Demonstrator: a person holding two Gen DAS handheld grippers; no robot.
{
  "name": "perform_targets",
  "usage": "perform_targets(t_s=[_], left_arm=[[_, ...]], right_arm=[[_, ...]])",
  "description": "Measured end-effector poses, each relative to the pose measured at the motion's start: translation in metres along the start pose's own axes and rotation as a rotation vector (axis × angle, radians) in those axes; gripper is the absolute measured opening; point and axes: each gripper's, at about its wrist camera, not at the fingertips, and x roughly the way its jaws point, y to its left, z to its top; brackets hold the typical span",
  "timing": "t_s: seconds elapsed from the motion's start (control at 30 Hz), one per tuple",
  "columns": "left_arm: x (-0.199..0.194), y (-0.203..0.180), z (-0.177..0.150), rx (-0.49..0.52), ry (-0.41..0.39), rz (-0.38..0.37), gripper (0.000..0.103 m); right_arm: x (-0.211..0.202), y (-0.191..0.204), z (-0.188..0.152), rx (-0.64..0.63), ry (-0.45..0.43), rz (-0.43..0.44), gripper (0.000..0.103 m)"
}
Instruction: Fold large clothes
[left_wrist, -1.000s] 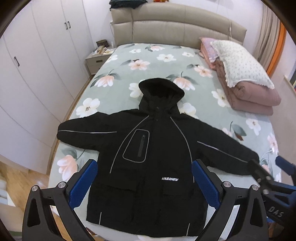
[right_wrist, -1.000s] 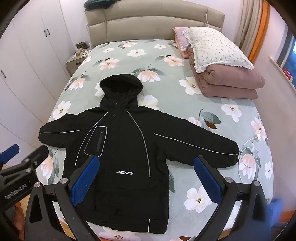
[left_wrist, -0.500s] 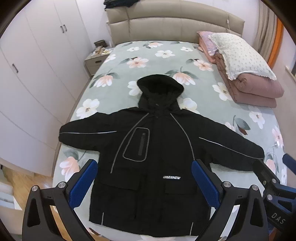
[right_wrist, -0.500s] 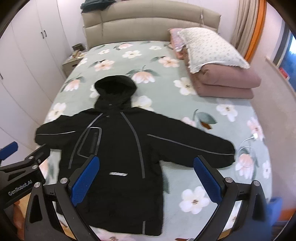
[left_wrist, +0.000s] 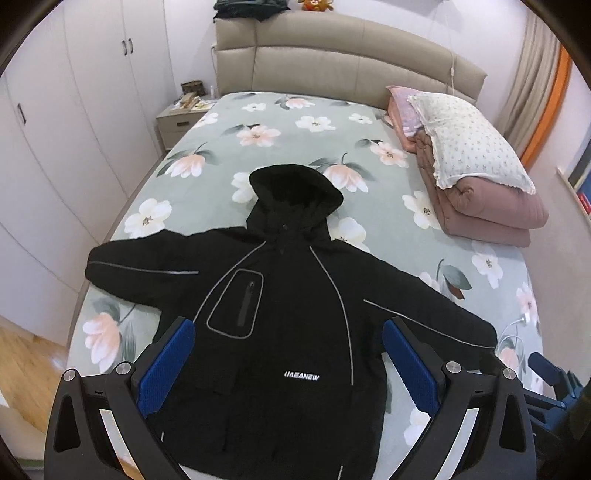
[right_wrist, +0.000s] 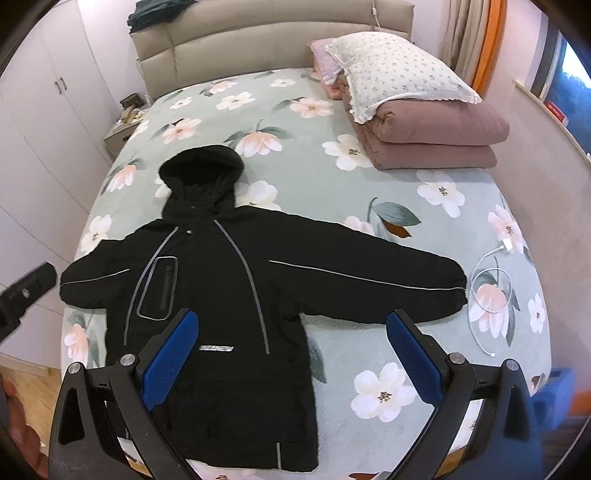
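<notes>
We hold the left gripper (left_wrist: 288, 363) above the foot of the bed (left_wrist: 295, 110), its blue pads (left_wrist: 166, 362) wide apart with nothing between them. The right gripper (right_wrist: 291, 354) is also spread wide and holds nothing. Ahead of both tools the black hooded jacket (left_wrist: 280, 314) lies flat on the flowered sheet, front side up, sleeves stretched out to both sides, the hood (right_wrist: 201, 170) pointing away from us toward the headboard (left_wrist: 347, 70). Beyond the right gripper's right finger a white cable (right_wrist: 491, 291) lies coiled near the sleeve end. Farther ahead on the right, a pillow (right_wrist: 399, 81) rests on a folded pink quilt (right_wrist: 436, 136).
</notes>
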Motion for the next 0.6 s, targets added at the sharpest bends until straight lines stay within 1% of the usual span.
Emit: perform_targets(t_s=[0.17, 0.23, 0.33, 0.4, 0.5, 0.53, 0.6], left_arm=[[0.018, -0.018, 0.000, 0.033, 0.006, -0.035, 0.101], [0.031, -0.025, -0.002, 0.039, 0.029, -0.058, 0.101], [0.051, -0.029, -0.005, 0.004, 0.084, -0.104, 0.101], [0.062, -0.034, -0.006, -0.007, 0.101, -0.142, 0.101], [0.084, -0.043, -0.006, 0.003, 0.097, -0.118, 0.101], [0.091, -0.047, -0.008, 0.008, 0.079, -0.077, 0.101], [0.109, -0.053, -0.010, 0.025, 0.066, -0.022, 0.101]], right_arm=[[0.021, -0.019, -0.001, 0.027, 0.012, 0.026, 0.102], [0.034, -0.028, -0.002, 0.032, 0.033, 0.026, 0.102], [0.056, -0.052, -0.006, 0.055, 0.060, 0.002, 0.102], [0.075, -0.076, -0.010, 0.081, 0.075, -0.045, 0.102], [0.108, -0.109, -0.018, 0.087, 0.086, -0.164, 0.102], [0.122, -0.124, -0.022, 0.102, 0.096, -0.193, 0.102], [0.148, -0.156, -0.028, 0.166, 0.133, -0.194, 0.101]])
